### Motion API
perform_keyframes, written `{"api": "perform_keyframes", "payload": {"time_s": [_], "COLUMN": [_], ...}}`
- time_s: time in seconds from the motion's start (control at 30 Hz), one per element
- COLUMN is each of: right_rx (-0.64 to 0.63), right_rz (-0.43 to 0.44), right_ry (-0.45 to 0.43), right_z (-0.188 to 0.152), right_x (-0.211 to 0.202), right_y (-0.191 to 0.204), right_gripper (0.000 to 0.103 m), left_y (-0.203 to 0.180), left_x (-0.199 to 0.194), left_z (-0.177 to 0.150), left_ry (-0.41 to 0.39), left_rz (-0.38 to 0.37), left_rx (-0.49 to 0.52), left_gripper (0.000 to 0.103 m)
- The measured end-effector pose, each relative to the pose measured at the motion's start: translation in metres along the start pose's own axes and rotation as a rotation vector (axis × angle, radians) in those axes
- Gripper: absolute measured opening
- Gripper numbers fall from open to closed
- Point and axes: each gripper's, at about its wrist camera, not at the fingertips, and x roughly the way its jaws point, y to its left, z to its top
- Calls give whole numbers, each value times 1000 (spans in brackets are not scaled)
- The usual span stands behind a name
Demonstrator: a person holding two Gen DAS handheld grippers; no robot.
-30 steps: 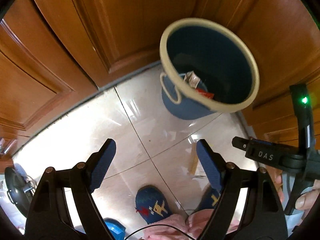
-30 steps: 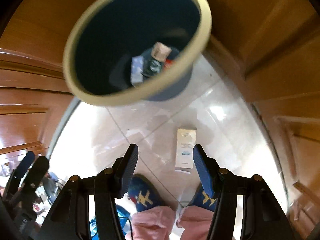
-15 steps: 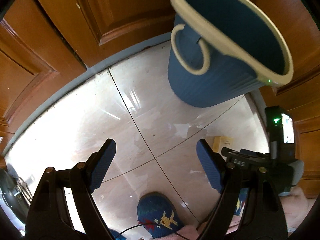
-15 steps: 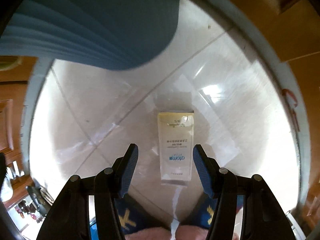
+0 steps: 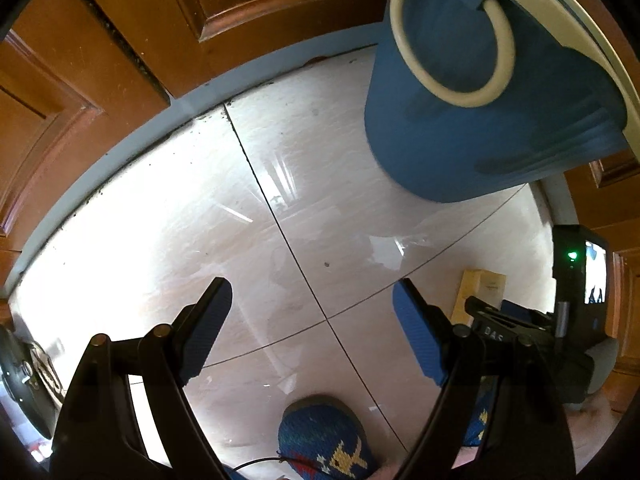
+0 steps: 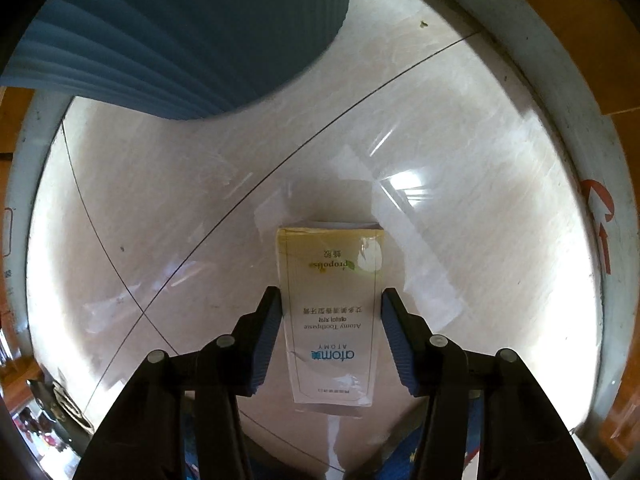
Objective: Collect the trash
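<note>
A flat white and yellow toothpaste box (image 6: pixel 332 312) lies on the pale tiled floor (image 6: pixel 160 200). My right gripper (image 6: pixel 331 300) points straight down over it. Its jaws are closing, with one blue pad on each long side of the box and only a slim gap showing. The left wrist view shows the same box (image 5: pixel 480 288) at the right, partly behind the right gripper's body (image 5: pixel 520 332). My left gripper (image 5: pixel 312 304) hangs open over bare tile with nothing between its fingers. The blue bin with a cream rim (image 5: pixel 480 120) stands just beyond; its ribbed wall (image 6: pixel 180 32) fills the upper left of the right wrist view.
Brown wooden cabinet doors (image 5: pixel 240 8) with a grey plinth (image 5: pixel 200 96) ring the floor. A person's blue patterned slipper (image 5: pixel 324 440) is at the lower edge, close behind the grippers. A dark round object (image 5: pixel 24 392) sits at the far left.
Both grippers have dropped close to the floor, so the bin's inside has gone out of sight. The right gripper's pads have narrowed onto the sides of the toothpaste box.
</note>
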Motion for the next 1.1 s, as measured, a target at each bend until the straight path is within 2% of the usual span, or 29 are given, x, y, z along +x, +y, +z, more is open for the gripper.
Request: {"api": "perform_keyframes", "payload": {"time_s": [0.1, 0.13, 0.3, 0.4, 0.53, 0.73, 0.87, 0.97, 1.1], "right_rx": [-5, -7, 34, 49, 42, -16, -69, -80, -74], "right_rz": [11, 19, 72, 112, 170, 230, 229, 257, 263], "right_ry": [-5, -5, 0, 5, -18, -186, -297, -328, -389], "right_z": [1, 6, -10, -27, -36, -14, 12, 33, 49], "right_x": [-2, 5, -62, -128, -225, -388, -465, -507, -554], "right_y": [0, -11, -13, -16, -21, -6, 9, 16, 21], "right_gripper": [50, 50, 50, 50, 50, 51, 51, 53, 66], "left_y": [-2, -2, 0, 0, -3, -24, -36, -41, -42], "left_x": [-9, -13, -52, -94, -167, -280, -342, -380, -417], "left_z": [0, 1, 9, 18, 37, 75, 100, 118, 142], "left_ry": [-7, -10, -14, -18, -40, -117, -182, -230, -267], "left_rz": [3, 3, 8, 5, -23, -62, -66, -66, -51], "left_rx": [5, 7, -13, -35, -60, -38, -4, 9, 3], "left_gripper": [81, 81, 81, 81, 81, 81, 81, 81, 81]}}
